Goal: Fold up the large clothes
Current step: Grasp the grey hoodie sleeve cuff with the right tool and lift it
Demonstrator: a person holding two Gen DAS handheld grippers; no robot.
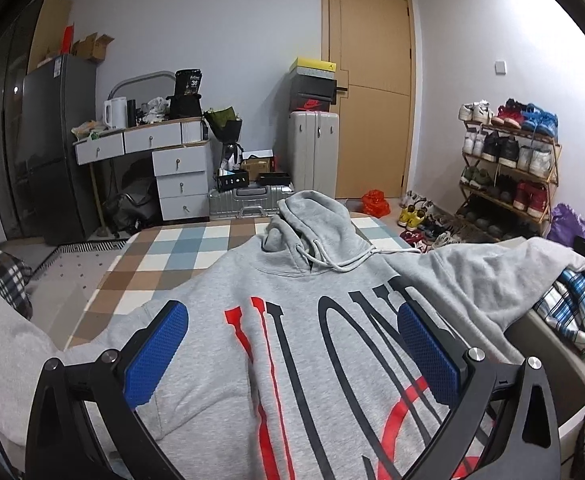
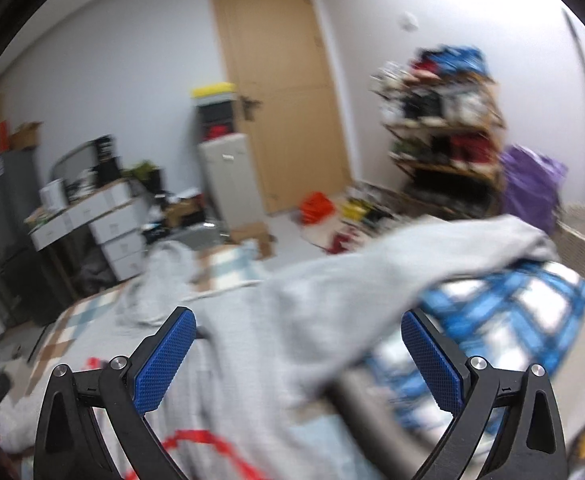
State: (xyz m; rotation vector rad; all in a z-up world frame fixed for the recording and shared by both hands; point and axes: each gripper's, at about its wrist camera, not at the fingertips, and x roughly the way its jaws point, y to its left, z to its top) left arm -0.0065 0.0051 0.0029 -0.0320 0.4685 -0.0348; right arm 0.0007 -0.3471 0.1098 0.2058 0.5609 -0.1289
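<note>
A large grey hoodie with red and black lettering lies front up on a checked bedspread, hood at the far end. One sleeve stretches right over a blue plaid cloth. My left gripper hovers over the chest print, open, with nothing between its blue pads. In the blurred right wrist view, my right gripper is open above that right sleeve, near the blue plaid cloth.
Beyond the bed stand a white drawer desk, a dark fridge, suitcases and a wooden door. A shoe rack and a purple bag are at the right. A dark plaid garment lies at the left.
</note>
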